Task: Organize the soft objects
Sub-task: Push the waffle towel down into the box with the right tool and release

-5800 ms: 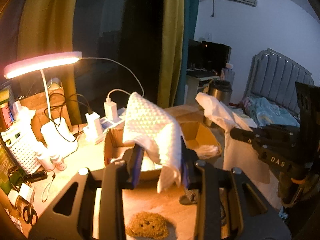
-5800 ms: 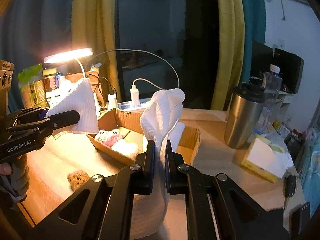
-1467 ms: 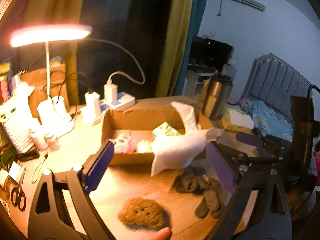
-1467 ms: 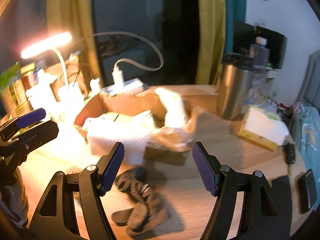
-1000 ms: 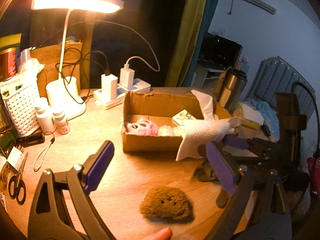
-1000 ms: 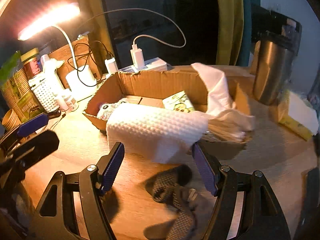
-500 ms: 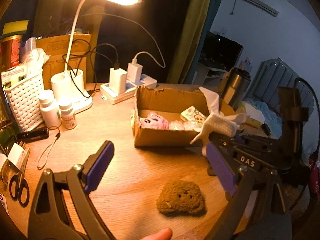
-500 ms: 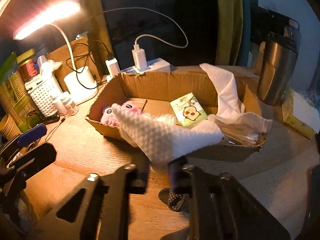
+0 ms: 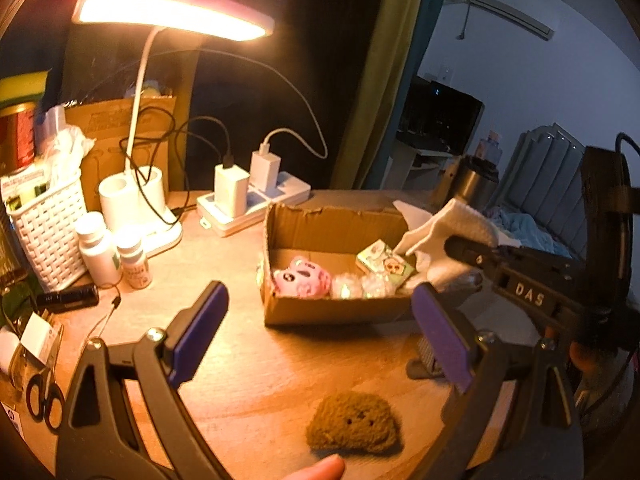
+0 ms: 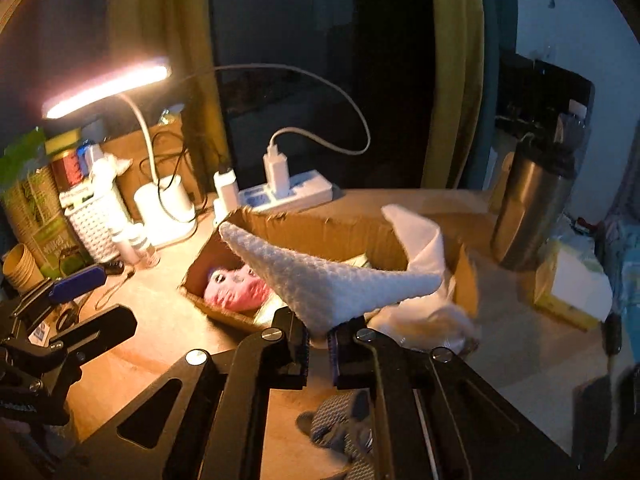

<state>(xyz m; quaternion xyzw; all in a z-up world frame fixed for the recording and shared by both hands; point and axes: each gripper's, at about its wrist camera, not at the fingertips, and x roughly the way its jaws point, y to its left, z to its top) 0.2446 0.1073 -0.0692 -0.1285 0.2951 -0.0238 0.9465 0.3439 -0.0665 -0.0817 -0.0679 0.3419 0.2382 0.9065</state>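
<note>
A white waffle cloth (image 10: 328, 280) hangs over the front of the cardboard box (image 10: 320, 236). My right gripper (image 10: 318, 342) is shut on its lower edge and lifts it over the box. The box (image 9: 332, 312) holds a pink plush (image 9: 304, 278), small shiny packets and a green card. The cloth also shows at the box's right end in the left wrist view (image 9: 460, 224). My left gripper (image 9: 320, 328) is open and empty above the desk, in front of the box. A brown fuzzy plush (image 9: 354, 428) lies below it. A grey sock (image 10: 344, 432) lies under my right gripper.
A lit desk lamp (image 9: 172, 20), a power strip with chargers (image 9: 256, 200), two small bottles (image 9: 116, 256) and a white basket (image 9: 48, 224) stand at the left. A steel tumbler (image 10: 532, 212) and a tissue pack (image 10: 572, 284) stand at the right. Scissors (image 9: 44, 396) lie at the left edge.
My right gripper has shut on the white cloth and raised it over the box. My left gripper stays open and has drifted left, toward the lamp.
</note>
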